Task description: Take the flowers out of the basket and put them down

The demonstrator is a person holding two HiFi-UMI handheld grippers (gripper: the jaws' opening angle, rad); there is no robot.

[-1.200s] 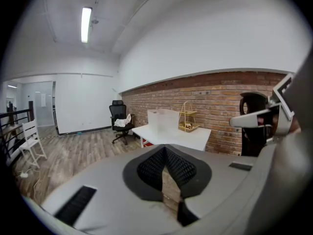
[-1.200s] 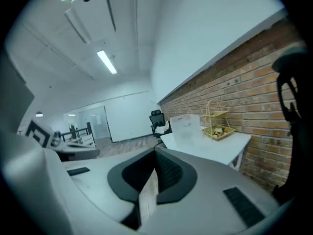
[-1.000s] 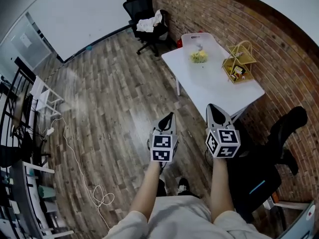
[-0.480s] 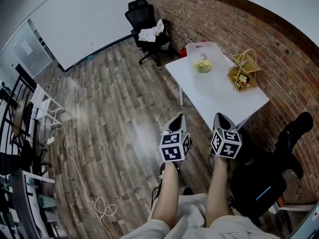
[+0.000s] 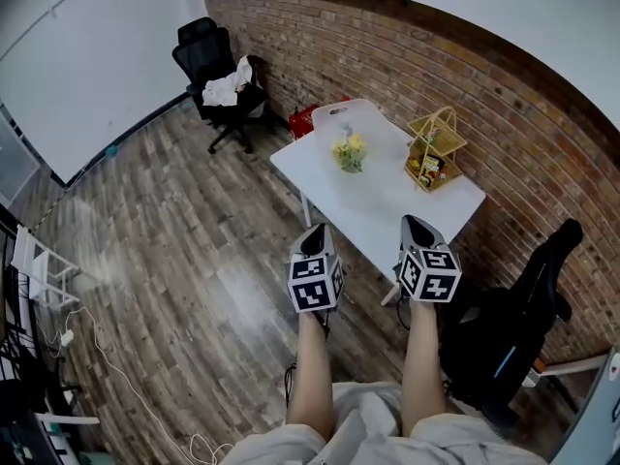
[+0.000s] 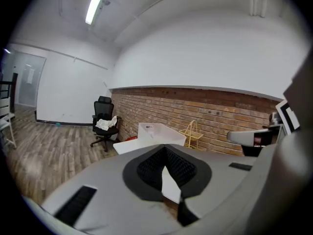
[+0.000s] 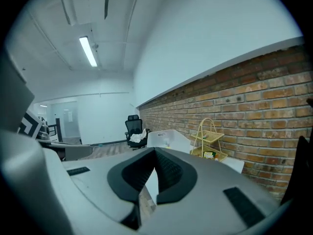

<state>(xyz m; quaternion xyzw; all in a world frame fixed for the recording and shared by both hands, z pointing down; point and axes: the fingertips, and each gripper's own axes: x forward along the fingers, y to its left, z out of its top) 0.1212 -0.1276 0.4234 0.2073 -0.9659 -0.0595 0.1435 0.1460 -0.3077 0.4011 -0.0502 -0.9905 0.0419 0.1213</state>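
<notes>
A white table [image 5: 387,206] stands against the brick wall ahead of me. A yellow wire basket [image 5: 433,148] with a tall handle stands on its far right side, with small colourful things inside. A bunch of yellow flowers [image 5: 349,150] lies on the tabletop left of the basket, apart from it. My left gripper [image 5: 318,232] and my right gripper [image 5: 415,223] are held side by side in front of the table's near edge, both shut and empty. The left gripper view has the basket [image 6: 191,132] beyond its shut jaws. The basket [image 7: 209,140] also shows in the right gripper view.
A black office chair [image 5: 215,76] with white cloth on it stands by the wall at the back left. A red object [image 5: 303,122] sits on the floor by the table's far end. Another black chair [image 5: 518,308] is at my right. Cables [image 5: 145,395] lie on the wooden floor.
The view has swung and moved nearer the table, which now sits straight ahead of both grippers. Both grippers stay shut and empty, held side by side.
</notes>
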